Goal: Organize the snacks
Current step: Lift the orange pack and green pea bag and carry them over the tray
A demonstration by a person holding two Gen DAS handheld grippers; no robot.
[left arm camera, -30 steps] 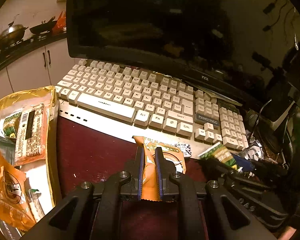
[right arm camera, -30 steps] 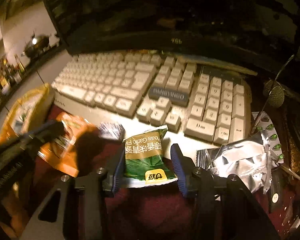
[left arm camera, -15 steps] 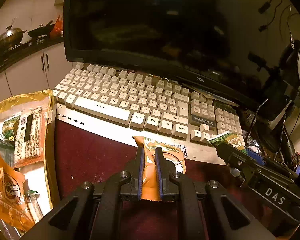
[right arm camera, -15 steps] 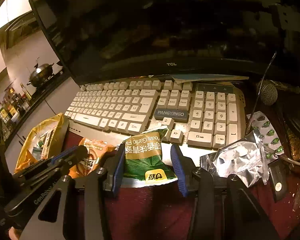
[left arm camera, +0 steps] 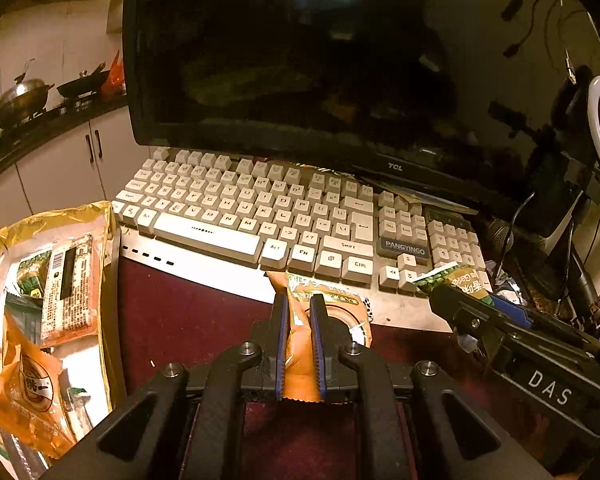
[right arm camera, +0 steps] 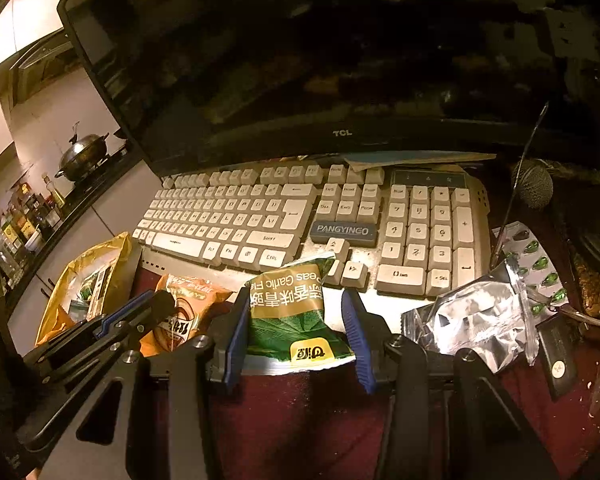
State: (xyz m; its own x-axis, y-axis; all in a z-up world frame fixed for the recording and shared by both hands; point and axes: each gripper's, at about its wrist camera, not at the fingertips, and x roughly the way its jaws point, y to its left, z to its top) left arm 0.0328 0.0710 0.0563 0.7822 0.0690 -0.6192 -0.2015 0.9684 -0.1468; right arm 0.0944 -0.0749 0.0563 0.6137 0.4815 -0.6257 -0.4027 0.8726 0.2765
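My left gripper point(left arm camera: 298, 304) is shut on an orange snack packet point(left arm camera: 332, 300), which stands edge-up between the pads above the dark red table top. To its right, my right gripper point(right arm camera: 295, 294) is shut on a green pea snack packet point(right arm camera: 288, 320) in front of the keyboard. The right wrist view shows the orange packet point(right arm camera: 188, 300) and the left gripper point(right arm camera: 156, 308) at the left. The left wrist view has the green packet point(left arm camera: 456, 278) and the right gripper point(left arm camera: 476, 300) at the right. An open yellow bag point(left arm camera: 60, 216) with several packets inside lies at the far left.
A white keyboard point(left arm camera: 260, 216) and a dark monitor point(left arm camera: 300, 60) fill the back. At the right lie a crumpled foil packet point(right arm camera: 472, 320), a blister pack point(right arm camera: 536, 256) and a microphone point(right arm camera: 534, 188). A ring light point(left arm camera: 598, 120) stands far right. Dark red cloth point(left arm camera: 188, 312) shows between bag and grippers.
Both grippers keep their packets. The right wrist view has levelled and drawn back a little from the keyboard, and the right gripper now shows more fully in the left wrist view.
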